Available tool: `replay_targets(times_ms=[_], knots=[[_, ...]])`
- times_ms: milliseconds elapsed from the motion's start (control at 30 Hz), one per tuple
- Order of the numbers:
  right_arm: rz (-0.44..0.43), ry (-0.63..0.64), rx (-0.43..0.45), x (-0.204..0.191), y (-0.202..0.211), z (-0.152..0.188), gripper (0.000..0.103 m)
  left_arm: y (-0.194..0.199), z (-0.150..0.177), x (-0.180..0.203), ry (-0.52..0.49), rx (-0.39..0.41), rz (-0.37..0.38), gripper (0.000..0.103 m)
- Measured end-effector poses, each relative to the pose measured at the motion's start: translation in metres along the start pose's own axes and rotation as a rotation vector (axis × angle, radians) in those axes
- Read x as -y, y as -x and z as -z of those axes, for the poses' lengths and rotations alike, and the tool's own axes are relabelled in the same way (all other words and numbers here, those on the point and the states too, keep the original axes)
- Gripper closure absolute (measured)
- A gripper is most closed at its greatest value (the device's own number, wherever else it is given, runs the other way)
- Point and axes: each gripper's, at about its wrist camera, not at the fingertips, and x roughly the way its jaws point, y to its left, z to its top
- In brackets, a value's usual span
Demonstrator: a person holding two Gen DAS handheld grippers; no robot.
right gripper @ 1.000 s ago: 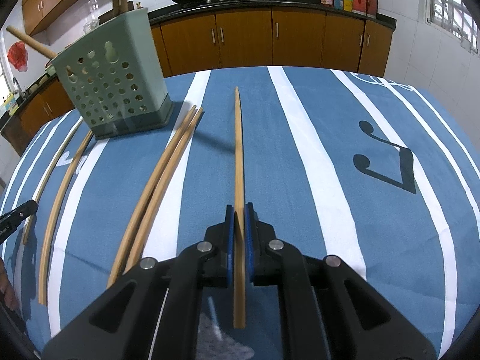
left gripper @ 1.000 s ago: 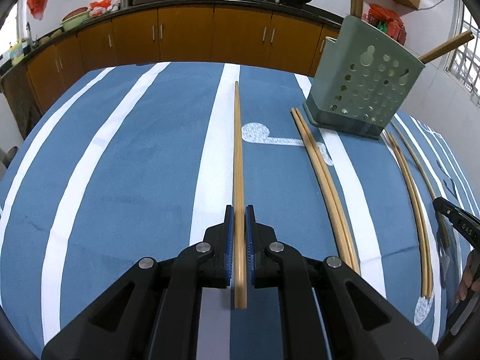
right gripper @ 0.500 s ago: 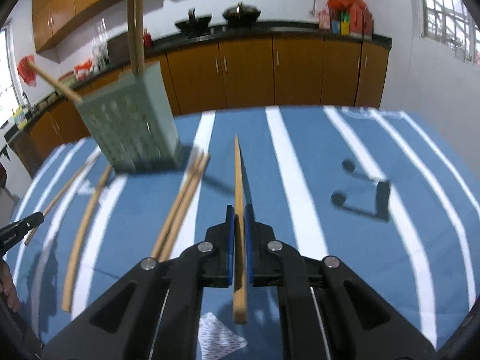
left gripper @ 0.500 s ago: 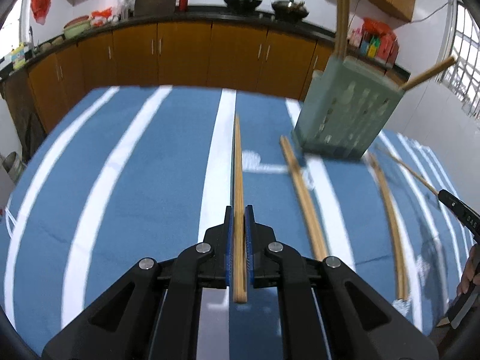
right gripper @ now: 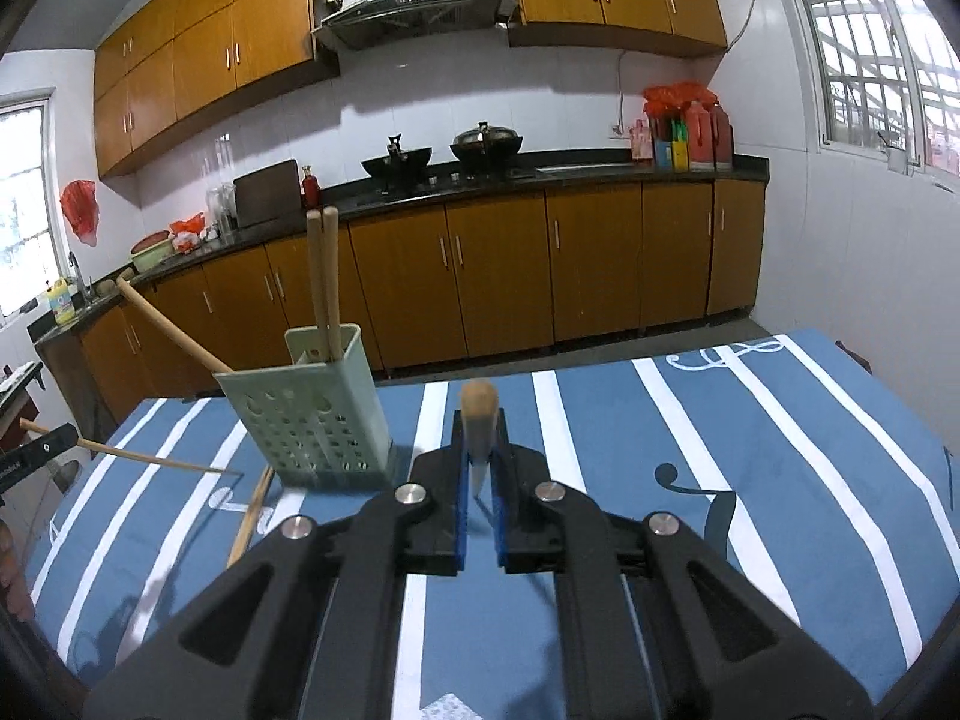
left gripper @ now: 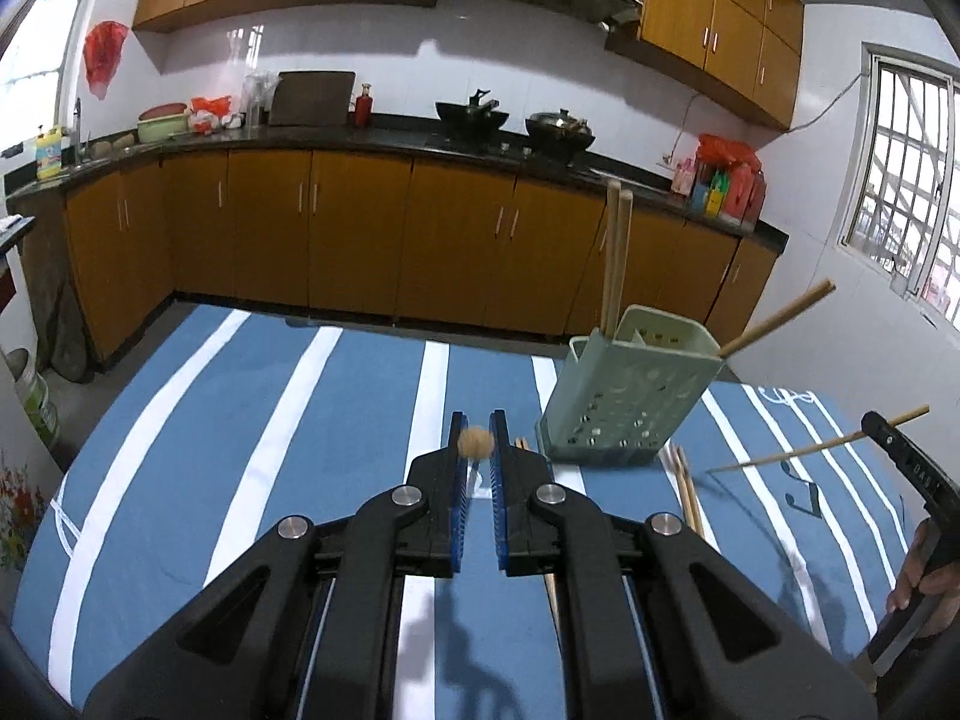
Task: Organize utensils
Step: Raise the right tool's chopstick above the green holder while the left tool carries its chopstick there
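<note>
On my left, the left gripper point(left gripper: 475, 443) has come up off the blue striped tablecloth point(left gripper: 336, 456) since a second ago, when it sat low with its chopstick point(left gripper: 476, 441) stretched flat along the cloth. Its jaws are pinched on that chopstick, which I now see end-on as a round wooden butt between the blue pads. A little further right stands the pale green perforated utensil holder point(left gripper: 630, 402), already carrying two upright chopsticks and one leaning out of its far corner. One loose pair point(left gripper: 684, 483) lies on the cloth just beside its base.

On my right, the right gripper point(right gripper: 478, 468) has lifted the same way, and the view has swung from the cloth up to the kitchen cabinets. It too is clamped on a single chopstick point(right gripper: 478, 414), tip pointing down.

I judge both pick-ups done; the next leg is carrying each stick over the holder's open top, with the loose pair remaining.
</note>
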Motion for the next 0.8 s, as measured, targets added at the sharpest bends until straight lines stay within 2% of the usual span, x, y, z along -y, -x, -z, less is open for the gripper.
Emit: replay_targets(times_ms=[267,367,600,733,800], knots=[[-0.007,-0.002,0.01,-0.002,0.0,-0.002,0.095,0.002,-0.008,0.002,0.01,0.016,-0.001,0.096],[-0.033,-0.004,0.037,-0.001,0.007,-0.013,0.095,0.011,-0.018,0.006,-0.003,0.037,0.017,0.096],[-0.179,-0.017,0.095,-0.006,0.04,-0.055,0.095,0.041,-0.05,0.022,-0.057,0.119,0.078,0.096],[-0.269,-0.018,0.156,-0.018,0.059,-0.081,0.095,0.057,-0.069,0.04,-0.084,0.194,0.106,0.096],[-0.285,-0.008,0.198,-0.027,0.066,-0.093,0.095,0.06,-0.079,0.049,-0.087,0.231,0.115,0.096]])
